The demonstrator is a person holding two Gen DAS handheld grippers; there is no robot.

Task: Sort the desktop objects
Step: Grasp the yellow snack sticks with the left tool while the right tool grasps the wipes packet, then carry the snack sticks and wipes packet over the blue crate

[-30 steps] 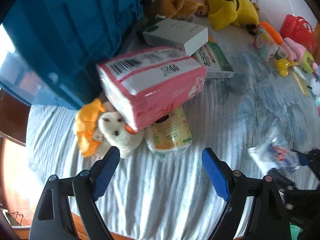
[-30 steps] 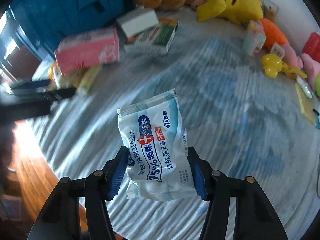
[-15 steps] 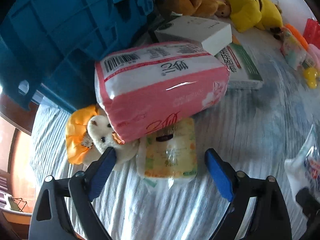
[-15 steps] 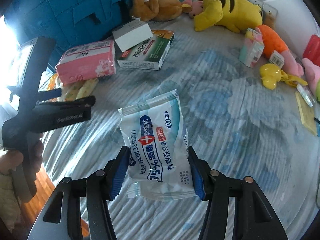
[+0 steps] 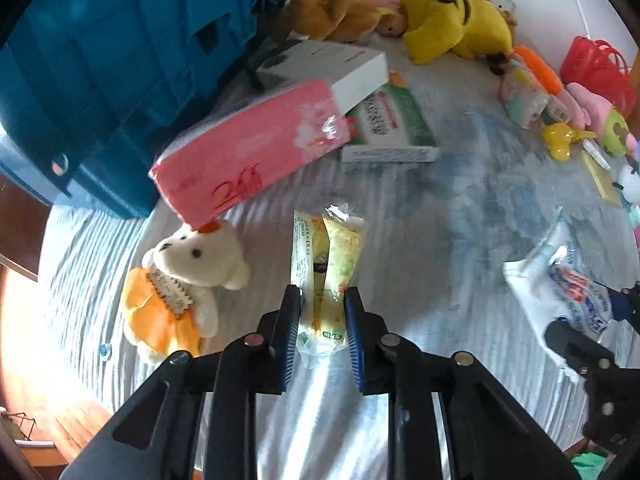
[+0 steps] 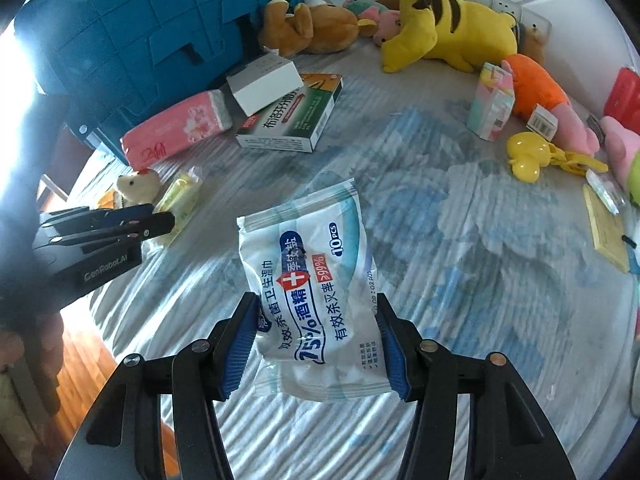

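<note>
My left gripper (image 5: 322, 316) is shut on a yellow-green tissue packet (image 5: 328, 264) that lies on the striped cloth; it also shows in the right wrist view (image 6: 180, 200). My right gripper (image 6: 316, 340) is shut on a white-blue pack of alcohol wipes (image 6: 316, 280) and holds it above the cloth; the pack shows at the right in the left wrist view (image 5: 568, 284). A pink tissue pack (image 5: 248, 148) lies just beyond the left gripper, against a blue crate (image 5: 120, 60).
A small white bear in orange (image 5: 180, 280) lies left of the left gripper. A white box (image 5: 320, 68) and a green box (image 5: 388, 128) lie behind. Plush toys (image 6: 440, 32), a pastel carton (image 6: 492, 100), a yellow toy (image 6: 528, 156) and a red basket (image 5: 596, 68) line the back and right.
My left gripper closed on the yellow-green packet and pulled it out from under the pink pack, which has tipped flatter. The right gripper kept holding the wipes, almost still.
</note>
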